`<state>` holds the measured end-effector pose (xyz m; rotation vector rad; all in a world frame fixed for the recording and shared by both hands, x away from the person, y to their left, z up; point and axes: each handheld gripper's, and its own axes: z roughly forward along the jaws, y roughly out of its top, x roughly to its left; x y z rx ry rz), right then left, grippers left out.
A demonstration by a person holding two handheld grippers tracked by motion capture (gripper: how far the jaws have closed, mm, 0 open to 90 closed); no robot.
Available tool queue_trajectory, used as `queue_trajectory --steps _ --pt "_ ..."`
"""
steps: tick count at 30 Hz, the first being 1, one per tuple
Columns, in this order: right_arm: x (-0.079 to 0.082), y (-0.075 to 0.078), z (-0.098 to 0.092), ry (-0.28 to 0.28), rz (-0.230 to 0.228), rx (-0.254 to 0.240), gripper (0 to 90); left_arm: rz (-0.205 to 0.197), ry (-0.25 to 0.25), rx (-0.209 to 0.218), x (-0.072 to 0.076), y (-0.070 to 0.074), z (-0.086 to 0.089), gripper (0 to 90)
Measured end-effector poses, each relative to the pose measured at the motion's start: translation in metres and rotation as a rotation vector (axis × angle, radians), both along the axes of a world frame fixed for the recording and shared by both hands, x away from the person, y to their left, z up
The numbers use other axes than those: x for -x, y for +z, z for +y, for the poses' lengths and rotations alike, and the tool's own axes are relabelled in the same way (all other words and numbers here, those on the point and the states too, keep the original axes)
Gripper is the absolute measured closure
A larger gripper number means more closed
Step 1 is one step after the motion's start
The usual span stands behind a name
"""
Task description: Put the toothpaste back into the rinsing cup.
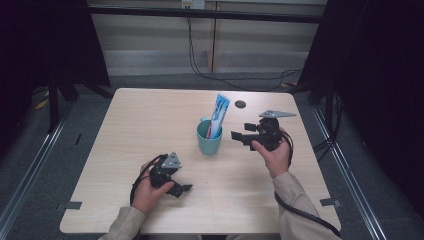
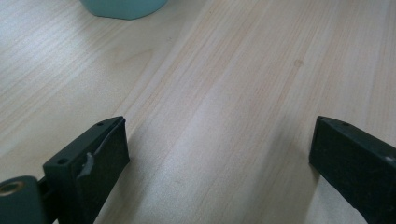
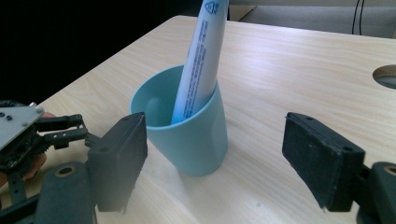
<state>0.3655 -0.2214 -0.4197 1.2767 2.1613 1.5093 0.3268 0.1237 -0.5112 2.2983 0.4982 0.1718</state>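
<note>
A teal cup stands upright near the middle of the wooden table. A white and blue toothpaste tube leans in it and sticks out of the top. My right gripper is just right of the cup and points at it. In the right gripper view the cup and tube stand just beyond the right gripper, whose jaws are wide apart and touch nothing. My left gripper rests low at the front left, open over bare wood, with the cup's base farther off.
A small round hole is set in the table behind the cup, also seen as a hole in the right gripper view. Black cables trail on the floor beyond the far edge. Dark curtains flank both sides.
</note>
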Motion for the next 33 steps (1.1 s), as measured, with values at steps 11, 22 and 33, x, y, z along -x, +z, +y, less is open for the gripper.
queue_trajectory --steps 11,22,33 --pt "0.015 -0.021 -0.008 0.021 0.010 0.036 22.0 0.000 0.000 0.000 0.000 0.000 0.000 4.3" --pt "0.027 -0.048 -0.009 0.036 0.035 0.062 21.7 0.000 0.000 0.001 0.000 0.000 0.000 4.3" --pt "0.032 -0.067 -0.002 0.059 0.048 0.126 21.1 0.000 0.001 0.002 0.000 0.000 0.000 4.3"
